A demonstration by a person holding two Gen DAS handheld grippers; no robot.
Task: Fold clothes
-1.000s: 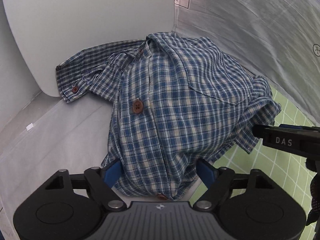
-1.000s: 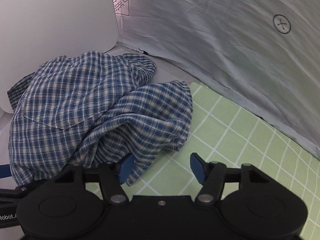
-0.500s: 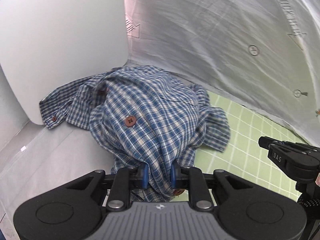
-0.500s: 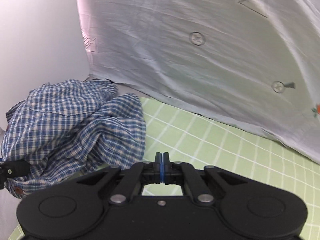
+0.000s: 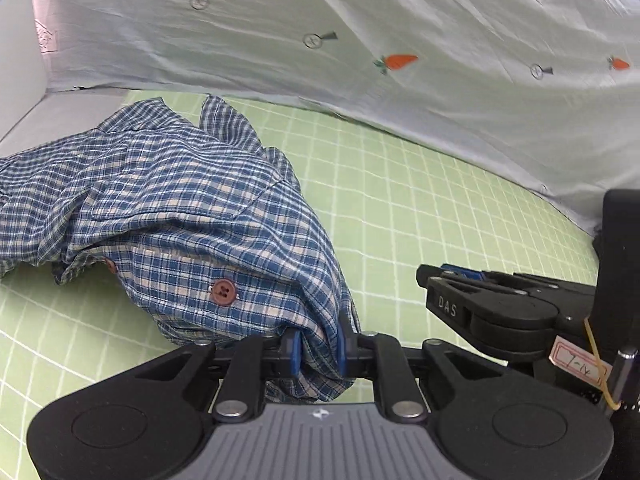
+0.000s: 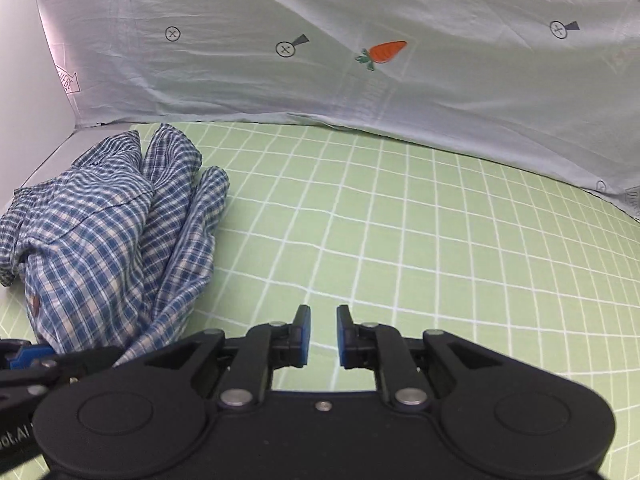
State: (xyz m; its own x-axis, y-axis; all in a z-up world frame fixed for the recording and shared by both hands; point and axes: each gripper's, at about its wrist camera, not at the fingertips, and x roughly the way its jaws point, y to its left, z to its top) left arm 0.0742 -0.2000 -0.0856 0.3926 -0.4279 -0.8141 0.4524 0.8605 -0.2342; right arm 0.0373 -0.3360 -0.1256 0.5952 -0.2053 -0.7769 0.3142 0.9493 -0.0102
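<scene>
Left gripper [image 5: 318, 350] pinches shirt [image 5: 180, 200]; right gripper [image 6: 322, 338], slightly parted, seemingly empty.

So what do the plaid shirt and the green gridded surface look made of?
The blue-and-white plaid button-up shirt: thin woven fabric, probably cotton, matte; it creases softly. The light green white-gridded mat: smooth and flat, possibly vinyl or cloth; I cannot tell which.

Ahead of my right gripper [image 6: 322, 334] the green grid mat [image 6: 420, 240] lies bare up to the carrot-print sheet [image 6: 320, 60] (a draped wall). The crumpled plaid shirt [image 6: 108, 240] blocks the left, against the white panel [image 6: 20, 80].
</scene>
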